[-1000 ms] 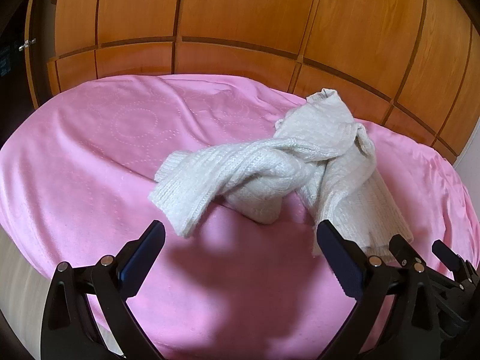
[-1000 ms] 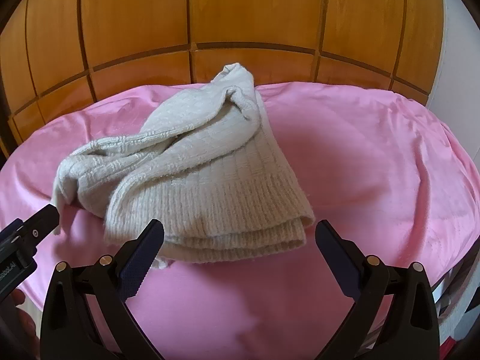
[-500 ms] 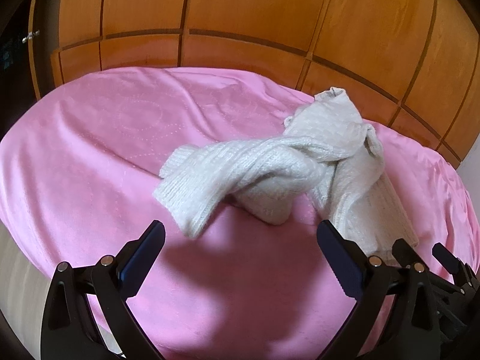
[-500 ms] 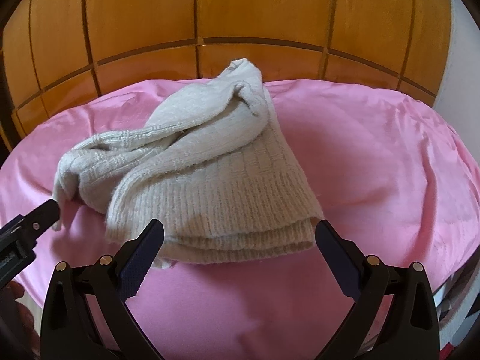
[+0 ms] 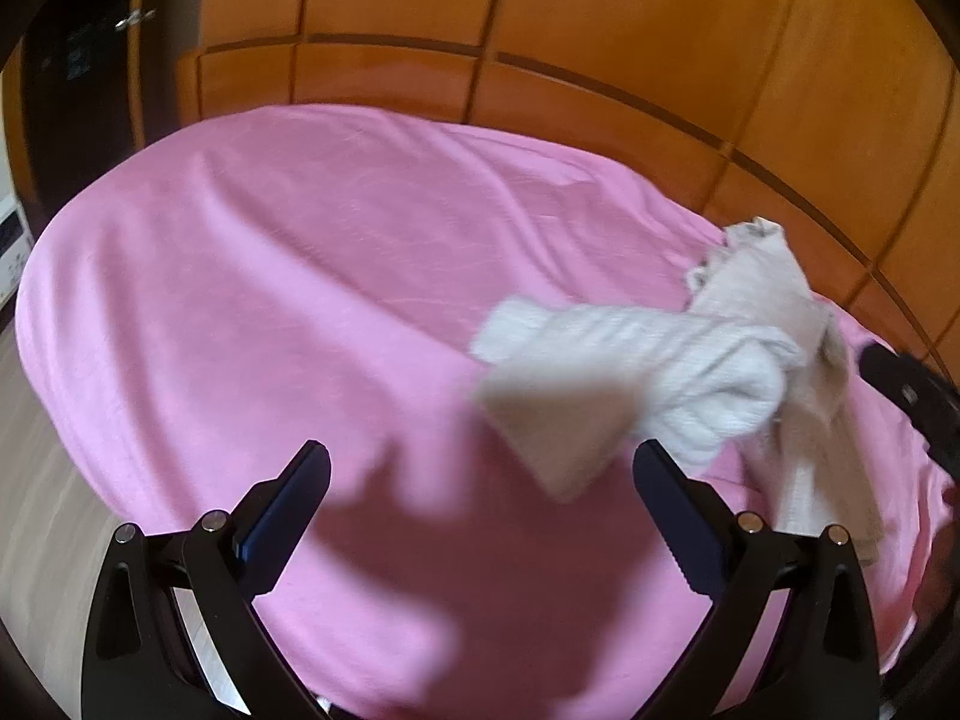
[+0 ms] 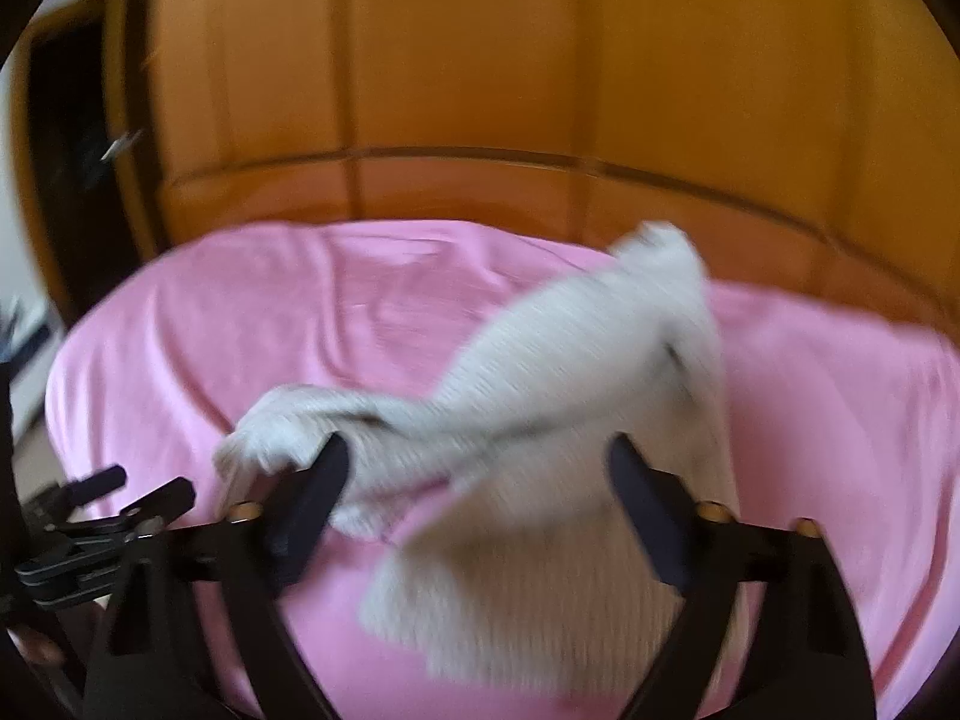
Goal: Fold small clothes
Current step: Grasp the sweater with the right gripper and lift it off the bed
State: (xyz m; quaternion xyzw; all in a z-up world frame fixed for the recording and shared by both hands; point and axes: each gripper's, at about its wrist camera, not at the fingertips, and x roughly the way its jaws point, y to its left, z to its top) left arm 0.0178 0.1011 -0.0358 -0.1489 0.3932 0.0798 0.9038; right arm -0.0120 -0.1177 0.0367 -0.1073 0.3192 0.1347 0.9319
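While its jaws narrow, the right gripper (image 6: pixel 477 480) has the cream knitted sweater (image 6: pixel 558 438) between them, though blur hides whether the pads press the knit. Its hem hangs toward the camera. Spread wide, the left gripper (image 5: pixel 480 501) holds nothing, poised over bare pink bedspread (image 5: pixel 300 300). From the left wrist view the sweater (image 5: pixel 690 372) lies bunched toward the bed's right edge, near the wooden wardrobe panels (image 5: pixel 600 18). No writing can be read anywhere.

Sweater (image 5: pixel 708 372) bunched on bed cover (image 5: pixel 336 300), toward right side; wardrobe (image 5: pixel 540 30) behind bed
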